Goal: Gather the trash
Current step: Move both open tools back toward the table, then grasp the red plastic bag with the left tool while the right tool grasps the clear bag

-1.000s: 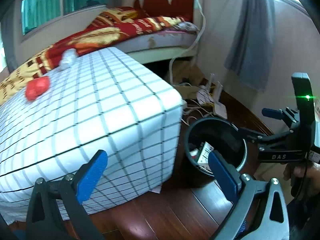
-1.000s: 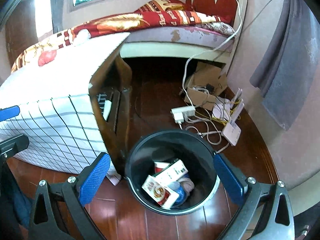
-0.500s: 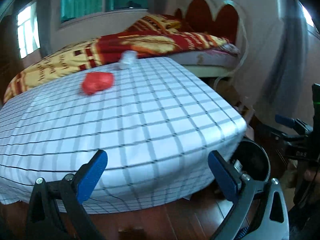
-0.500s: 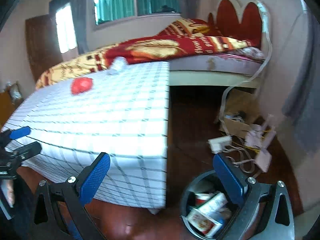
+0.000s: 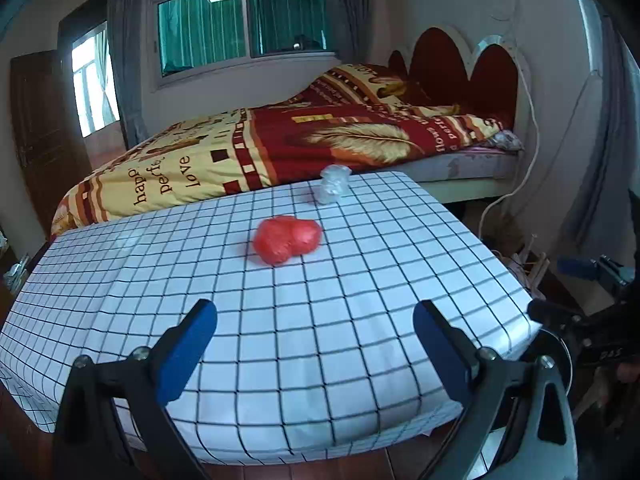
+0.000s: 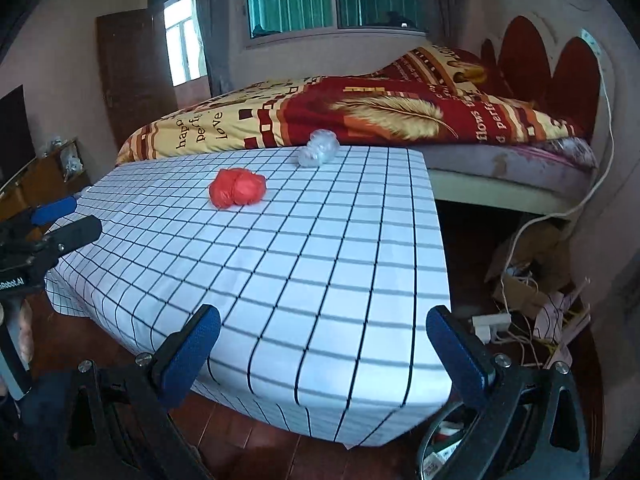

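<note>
We now face the checkered table (image 5: 360,300) top with both grippers; the trash bin (image 6: 444,440), earlier centred under our right gripper (image 6: 320,352), sits at the frame's bottom edge.

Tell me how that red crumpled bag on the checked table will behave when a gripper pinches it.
The red bag looks like thin, wrinkled plastic, so it will probably squash and feel light. Its glossy film may slip between the pads. Lumpy rather than round, it seems unlikely to roll on the tablecloth.
</note>
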Motion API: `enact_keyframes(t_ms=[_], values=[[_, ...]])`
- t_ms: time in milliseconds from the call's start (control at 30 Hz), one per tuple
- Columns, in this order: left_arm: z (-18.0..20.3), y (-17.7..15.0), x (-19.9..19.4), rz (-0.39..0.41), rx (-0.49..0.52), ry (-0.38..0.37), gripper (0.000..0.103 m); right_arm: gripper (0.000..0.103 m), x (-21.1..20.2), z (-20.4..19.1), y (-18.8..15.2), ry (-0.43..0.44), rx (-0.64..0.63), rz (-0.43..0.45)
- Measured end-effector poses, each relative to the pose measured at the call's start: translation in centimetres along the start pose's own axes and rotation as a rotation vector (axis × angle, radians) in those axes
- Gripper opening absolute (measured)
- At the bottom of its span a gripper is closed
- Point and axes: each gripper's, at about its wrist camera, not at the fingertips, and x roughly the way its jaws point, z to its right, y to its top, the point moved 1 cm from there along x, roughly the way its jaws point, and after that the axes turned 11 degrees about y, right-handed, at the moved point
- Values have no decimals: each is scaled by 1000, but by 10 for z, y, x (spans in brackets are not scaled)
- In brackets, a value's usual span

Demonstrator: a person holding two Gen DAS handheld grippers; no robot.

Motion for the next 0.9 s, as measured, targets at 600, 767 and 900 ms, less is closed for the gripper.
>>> enact_keyframes(t_ms=[600,767,900], values=[[-8,34,170,-126,15,12,98,103,134,39,107,24,-29,-60],[-6,43,214,-199,7,-5,93,103,184,60,131,20,-16,-116],[-4,45,238,-249,14,-32,93,103,211,67,143,36,-10,-152]])
